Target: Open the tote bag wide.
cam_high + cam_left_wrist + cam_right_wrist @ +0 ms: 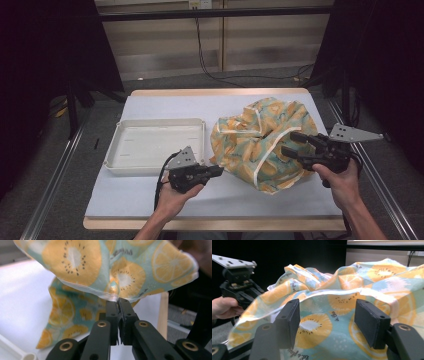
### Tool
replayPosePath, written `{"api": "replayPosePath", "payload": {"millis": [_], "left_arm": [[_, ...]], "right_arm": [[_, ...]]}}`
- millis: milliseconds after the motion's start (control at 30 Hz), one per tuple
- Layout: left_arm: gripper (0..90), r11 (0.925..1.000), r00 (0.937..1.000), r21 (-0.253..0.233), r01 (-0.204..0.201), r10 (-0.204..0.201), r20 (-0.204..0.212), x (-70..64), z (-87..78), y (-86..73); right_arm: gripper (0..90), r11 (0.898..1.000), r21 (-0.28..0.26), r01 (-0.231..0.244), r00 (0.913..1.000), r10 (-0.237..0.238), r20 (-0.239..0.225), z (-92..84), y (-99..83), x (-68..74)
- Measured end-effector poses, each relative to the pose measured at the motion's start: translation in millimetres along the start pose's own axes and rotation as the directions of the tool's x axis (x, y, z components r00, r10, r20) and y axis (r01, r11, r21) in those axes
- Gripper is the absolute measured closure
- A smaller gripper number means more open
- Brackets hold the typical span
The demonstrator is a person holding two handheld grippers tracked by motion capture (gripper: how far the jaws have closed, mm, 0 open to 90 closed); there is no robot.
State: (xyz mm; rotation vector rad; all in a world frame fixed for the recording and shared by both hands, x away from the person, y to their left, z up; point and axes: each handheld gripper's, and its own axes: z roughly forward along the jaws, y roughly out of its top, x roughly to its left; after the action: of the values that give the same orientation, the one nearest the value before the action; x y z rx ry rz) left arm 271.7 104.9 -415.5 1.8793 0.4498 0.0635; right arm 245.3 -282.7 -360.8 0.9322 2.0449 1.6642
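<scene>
The cloth (pixel 264 145), printed with orange and kiwi slices and edged in white, lies bunched on the right half of the table (pixel 150 200), just right of the white tray (pixel 155 142). It looks thin and light, soft enough to fold and puff up under its own creases, so it will sag and trail from whatever point is lifted and will not hold a shape.

The left gripper (pixel 216 171) has its jaws closed on the cloth's white hem at the near left edge; the left gripper view shows the fabric (pixel 120 272) pinched right at the tips (pixel 118 301) and fanning out above them. The right gripper (pixel 294 143) stands with its jaws apart at the cloth's right side, the black pads (pixel 292 320) clear of the fabric (pixel 352 285) in front of them.

The hemmed edge is probably the best place to grip, since the doubled seam gives the pads more to bite than a single slick layer. A second hold on the same edge, well apart from the first, should let it be spread flat
</scene>
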Motion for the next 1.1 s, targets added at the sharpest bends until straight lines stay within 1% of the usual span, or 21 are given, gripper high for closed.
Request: {"api": "replayPosePath", "payload": {"millis": [33, 67, 100, 133, 233, 333, 400, 500, 533, 600, 633, 700, 733, 800, 833, 900, 933, 1000, 1033, 1067, 1100], "left_arm": [[85.7, 0.9996, 1.0000, -0.027, -0.003, 0.003, 0.008, -1.9, -7.2, 4.4], [84.2, 0.9996, 1.0000, -0.027, -0.003, 0.003, 0.008, -1.9, -7.2, 4.4], [83.1, 0.9994, 0.9999, -0.031, -0.016, 0.016, -0.004, -3.6, -11.5, 7.3], [82.5, 0.9984, 0.9999, -0.054, -0.015, 0.015, 0.000, -5.6, -17.4, 11.1], [78.7, 0.9974, 0.9996, -0.066, -0.027, 0.028, 0.004, -7.3, -22.5, 15.1], [75.8, 0.9945, 0.9990, -0.096, -0.044, 0.044, -0.001, -10.7, -30.6, 23.7], [72.9, 0.9920, 0.9983, -0.113, -0.057, 0.055, -0.018, -12.0, -36.7, 30.6], [72.6, 0.9894, 0.9981, -0.132, -0.061, 0.059, -0.013, -11.0, -35.7, 34.1], [72.3, 0.9905, 0.9978, -0.121, -0.066, 0.066, -0.008, -10.0, -25.4, 36.1], [71.7, 0.9914, 0.9977, -0.112, -0.067, 0.067, -0.012, -9.4, -18.9, 37.2], [71.7, 0.9913, 0.9968, -0.106, -0.078, 0.079, 0.005, -9.2, -4.6, 40.2], [70.9, 0.9919, 0.9969, -0.102, -0.075, 0.077, 0.014, -9.9, 1.6, 42.5], [68.7, 0.9919, 0.9961, -0.098, -0.082, 0.084, 0.027, -10.1, 9.9, 45.8], [65.2, 0.9924, 0.9961, -0.087, -0.087, 0.088, 0.009, -10.4, 27.5, 50.9], [61.7, 0.9924, 0.9961, -0.087, -0.087, 0.088, 0.009, -10.4, 27.5, 50.9], [60.9, 0.9932, 0.9962, -0.079, -0.086, 0.086, 0.005, -10.0, 40.1, 52.5], [60.2, 0.9937, 0.9962, -0.072, -0.085, 0.086, 0.012, -10.5, 49.9, 53.0], [60.2, 0.9942, 0.9961, -0.063, -0.087, 0.088, 0.009, -11.5, 54.9, 52.6], [60.2, 0.9942, 0.9948, -0.036, -0.101, 0.101, 0.005, -12.9, 60.3, 52.2], [70.0, 0.9928, 0.9929, -0.013, -0.119, 0.119, -0.003, -15.8, 65.0, 50.5], [76.1, 0.9928, 0.9929, -0.013, -0.119, 0.119, -0.003, -15.8, 65.0, 50.5]], "right_arm": [[36.2, 1.000, -0.001, -0.007, 1.0000, 0.007, 0.004, -0.8, 0.1, -0.6], [36.2, 1.000, -0.001, -0.007, 1.0000, 0.007, 0.004, -0.8, 0.1, -0.6], [33.6, 0.999, -0.017, -0.033, 0.9993, 0.033, -0.019, -0.1, 0.9, -2.1], [32.4, 0.999, -0.013, -0.033, 0.9992, 0.033, -0.021, 0.1, 1.7, -2.2], [31.7, 0.999, -0.016, -0.029, 0.9993, 0.029, -0.023, 3.2, 4.9, -0.5], [31.6, 1.000, -0.004, -0.022, 0.9997, 0.022, -0.009, 6.5, 8.5, 2.9], [31.1, 1.000, 0.009, -0.020, 0.9998, 0.020, -0.003, 11.2, 8.7, 3.3], [30.7, 1.000, 0.025, -0.008, 1.0000, 0.008, 0.000, 14.4, 7.9, 4.1], [30.6, 0.999, 0.038, 0.003, 0.9999, -0.003, 0.014, 18.1, 8.6, 5.8], [30.6, 1.000, 0.025, -0.010, 0.9999, 0.010, -0.006, 21.1, 10.2, 6.4], [30.6, 1.000, 0.023, 0.000, 1.0000, 0.000, -0.004, 22.2, 11.6, 7.4], [30.6, 1.000, 0.018, 0.002, 1.0000, -0.002, -0.006, 23.3, 13.0, 8.6], [30.2, 1.000, 0.006, 0.002, 0.9998, -0.002, -0.018, 25.1, 15.8, 10.2], [30.2, 1.000, 0.007, 0.002, 0.9998, -0.002, -0.021, 27.2, 17.6, 10.6], [30.2, 1.000, 0.007, 0.003, 0.9998, -0.003, -0.020, 28.5, 18.1, 10.4], [29.8, 1.000, 0.015, 0.014, 0.9999, -0.014, -0.004, 31.2, 18.6, 11.2], [29.8, 1.000, 0.013, 0.007, 0.9999, -0.007, -0.014, 31.9, 18.4, 11.1], [29.8, 1.000, 0.011, 0.004, 0.9998, -0.003, -0.019, 32.8, 18.1, 11.2], [29.8, 1.000, 0.013, 0.005, 0.9999, -0.005, -0.011, 33.1, 18.2, 11.6], [29.7, 1.000, 0.005, 0.004, 0.9998, -0.004, -0.022, 32.0, 18.9, 12.2], [29.7, 1.000, 0.000, 0.003, 0.9998, -0.003, -0.022, 31.3, 19.2, 12.1]]}}
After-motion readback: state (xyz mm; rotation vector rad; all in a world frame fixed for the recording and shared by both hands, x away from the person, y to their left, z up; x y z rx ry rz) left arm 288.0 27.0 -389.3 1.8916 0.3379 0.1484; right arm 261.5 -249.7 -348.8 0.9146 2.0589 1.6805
